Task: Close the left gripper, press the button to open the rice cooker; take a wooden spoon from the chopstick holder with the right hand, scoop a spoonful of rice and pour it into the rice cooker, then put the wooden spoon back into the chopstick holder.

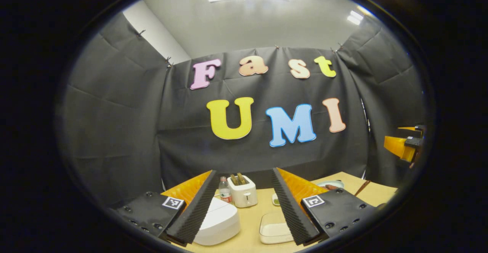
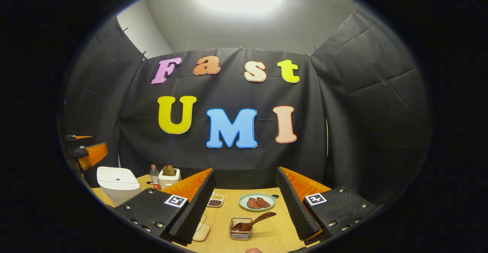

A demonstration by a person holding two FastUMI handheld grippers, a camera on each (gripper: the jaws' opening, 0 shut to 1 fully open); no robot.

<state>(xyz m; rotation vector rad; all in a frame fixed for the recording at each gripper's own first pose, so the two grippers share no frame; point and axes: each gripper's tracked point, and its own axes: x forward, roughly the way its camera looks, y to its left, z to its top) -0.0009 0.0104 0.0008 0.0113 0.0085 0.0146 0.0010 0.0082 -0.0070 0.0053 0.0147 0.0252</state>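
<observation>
Both grippers hung above the table, fingers spread and holding nothing.

In the left gripper view, the left gripper (image 1: 244, 203) had its jaws wide apart, with the closed white rice cooker (image 1: 218, 222) at about 7 o'clock behind its left finger and a clear container of rice (image 1: 275, 228) at about 5 o'clock beside its right finger. A toaster (image 1: 243, 191) and a bottle (image 1: 225, 192) stood farther back, between the fingers. In the right gripper view, the right gripper (image 2: 246, 203) was equally open; the wire chopstick holder (image 2: 241, 229) sat at 6 o'clock on the wooden table (image 2: 267, 237), with the wooden spoon (image 2: 254, 221) resting in it, handle slanting toward 2 o'clock. A plate (image 2: 257, 202) lay just beyond, and the rice cooker appeared at 9 o'clock.
</observation>
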